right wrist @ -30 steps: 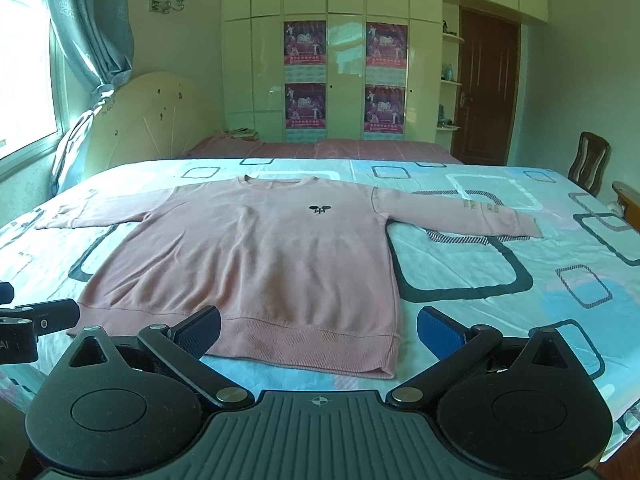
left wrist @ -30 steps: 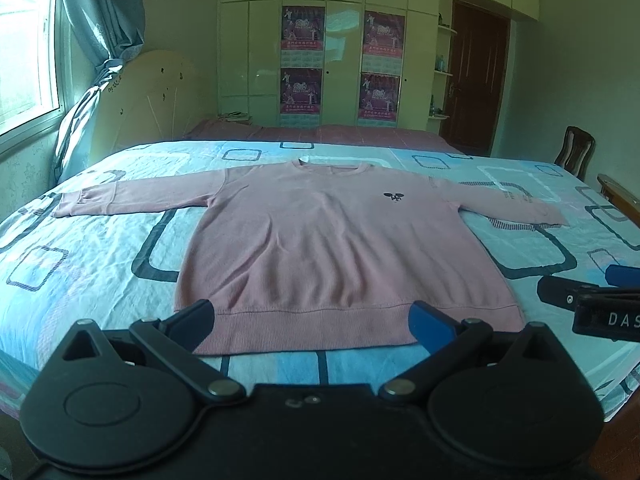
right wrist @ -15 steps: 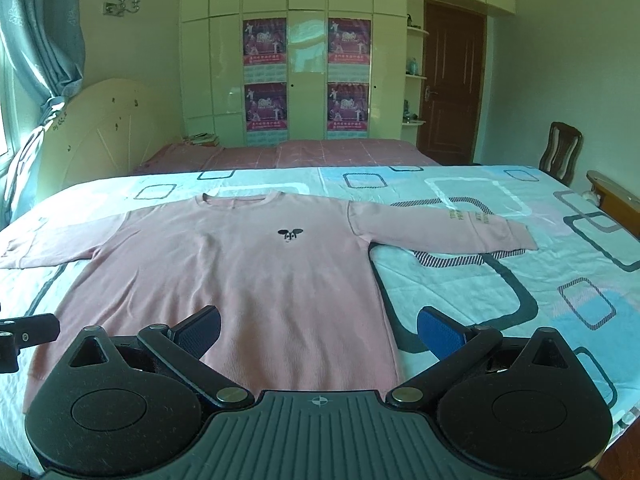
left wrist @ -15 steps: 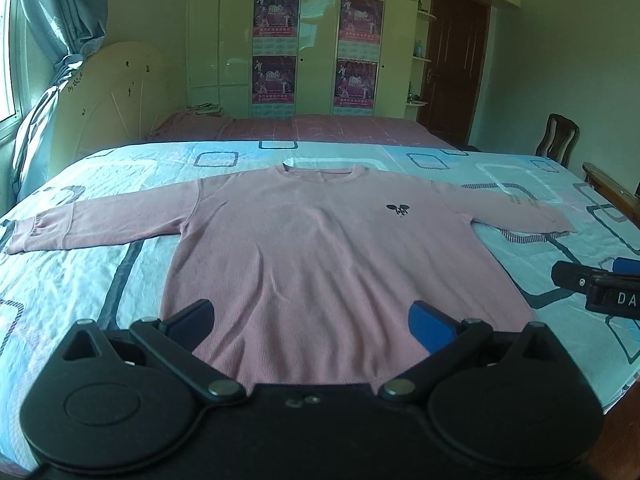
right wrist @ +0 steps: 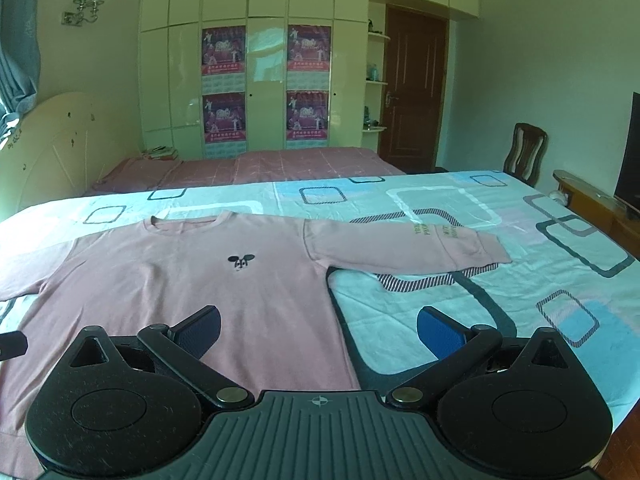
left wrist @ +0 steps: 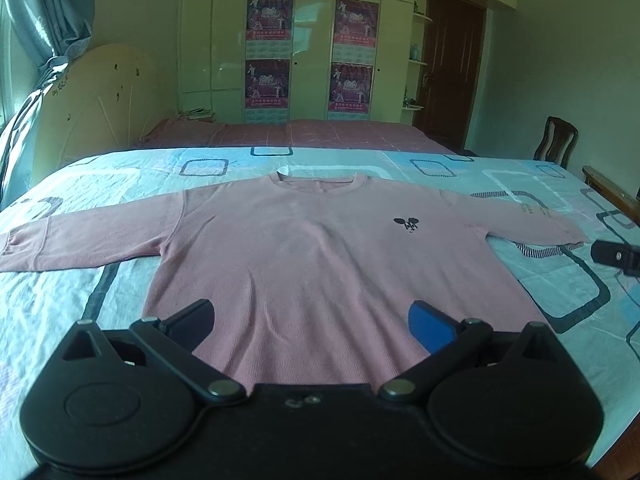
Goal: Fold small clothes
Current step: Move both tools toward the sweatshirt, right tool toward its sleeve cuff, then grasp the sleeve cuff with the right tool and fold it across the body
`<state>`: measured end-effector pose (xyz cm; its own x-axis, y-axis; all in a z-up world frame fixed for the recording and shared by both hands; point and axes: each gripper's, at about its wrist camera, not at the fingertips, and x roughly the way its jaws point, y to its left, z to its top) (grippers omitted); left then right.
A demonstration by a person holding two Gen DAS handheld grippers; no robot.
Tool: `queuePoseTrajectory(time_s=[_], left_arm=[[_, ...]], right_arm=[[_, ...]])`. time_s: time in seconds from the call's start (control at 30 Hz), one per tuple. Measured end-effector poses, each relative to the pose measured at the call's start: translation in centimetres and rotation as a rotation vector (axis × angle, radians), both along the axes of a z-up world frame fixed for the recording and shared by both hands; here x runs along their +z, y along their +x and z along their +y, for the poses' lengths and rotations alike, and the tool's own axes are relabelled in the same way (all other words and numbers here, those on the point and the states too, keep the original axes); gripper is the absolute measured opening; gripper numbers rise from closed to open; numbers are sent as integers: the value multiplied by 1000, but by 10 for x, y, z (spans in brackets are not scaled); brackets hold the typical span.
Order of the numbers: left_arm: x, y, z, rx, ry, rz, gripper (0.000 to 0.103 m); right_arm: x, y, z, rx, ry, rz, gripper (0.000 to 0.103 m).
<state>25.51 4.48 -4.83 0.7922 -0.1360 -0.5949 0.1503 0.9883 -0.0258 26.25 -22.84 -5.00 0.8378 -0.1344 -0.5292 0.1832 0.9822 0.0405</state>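
A pink long-sleeved sweater (left wrist: 312, 256) (right wrist: 168, 280) with a small black mouse logo lies flat, front up, on the bed, both sleeves spread out sideways. My left gripper (left wrist: 310, 322) hovers open over the lower body of the sweater, nothing between its fingers. My right gripper (right wrist: 318, 330) is open too, above the sweater's right side seam, with its left finger over pink cloth and its right finger over the sheet. The right sleeve (right wrist: 408, 246) lies ahead of it. The right gripper's tip (left wrist: 616, 256) shows at the edge of the left wrist view.
The bed carries a light blue sheet (right wrist: 500, 300) with rounded-square prints. A maroon bedspread (right wrist: 256, 168), wardrobe with posters (right wrist: 266, 84), a door (right wrist: 414, 84), a wooden chair (right wrist: 526, 152) and a wooden bed frame edge (left wrist: 612, 194) lie beyond. A curtain (left wrist: 36, 40) hangs at left.
Both grippers have moved forward over the sweater; its hem has dropped out of sight beneath them. The right gripper has also turned rightward toward the right sleeve. The sweater has not moved.
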Motion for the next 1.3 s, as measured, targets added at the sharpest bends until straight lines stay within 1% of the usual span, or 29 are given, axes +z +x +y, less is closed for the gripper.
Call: queuePoseTrajectory(time_s=[0.17, 0.3, 0.4, 0.47, 0.67, 0.73, 0.77, 0.8, 0.83, 0.93, 1.1, 1.17, 1.2, 1.23, 1.27, 1.3], left_arm=[[-3, 35, -16, -29, -1, 32, 102], [-4, 67, -38, -15, 47, 30, 102], [-10, 93, -53, -2, 22, 64, 102], [-17, 112, -68, 6, 23, 93, 102], [-39, 153, -119, -12, 83, 157, 102], [-45, 165, -133, -14, 101, 173, 102], [-48, 172, -141, -13, 111, 183, 102], [-50, 177, -147, -12, 118, 188, 102], [-52, 183, -153, -12, 126, 192, 102], [-55, 196, -165, -7, 146, 198, 102], [-58, 211, -173, 18, 166, 206, 102], [-58, 216, -171, 32, 165, 208, 102], [-58, 218, -169, 42, 164, 209, 102], [-57, 220, -166, 51, 164, 209, 102], [-57, 221, -163, 59, 165, 209, 102], [-57, 222, -159, 65, 166, 209, 102]], right_arm=[[-7, 37, -36, -37, 26, -15, 103], [-20, 73, -84, -78, 67, -14, 103], [-32, 96, -130, -119, 115, -16, 103], [-41, 110, -163, -157, 150, -19, 103], [-75, 151, -266, -293, 297, -21, 102], [-88, 163, -292, -318, 333, -15, 102], [-95, 169, -303, -328, 353, -11, 95], [-103, 174, -313, -337, 380, -2, 70], [-110, 179, -321, -353, 405, 9, 61], [-128, 186, -345, -385, 487, 15, 61], [-150, 192, -368, -410, 576, 39, 61], [-156, 191, -373, -418, 615, 22, 58], [-156, 191, -374, -411, 623, 15, 52], [-156, 192, -375, -403, 630, 13, 41], [-157, 192, -376, -404, 632, 14, 37], [-159, 192, -381, -409, 631, 10, 24]])
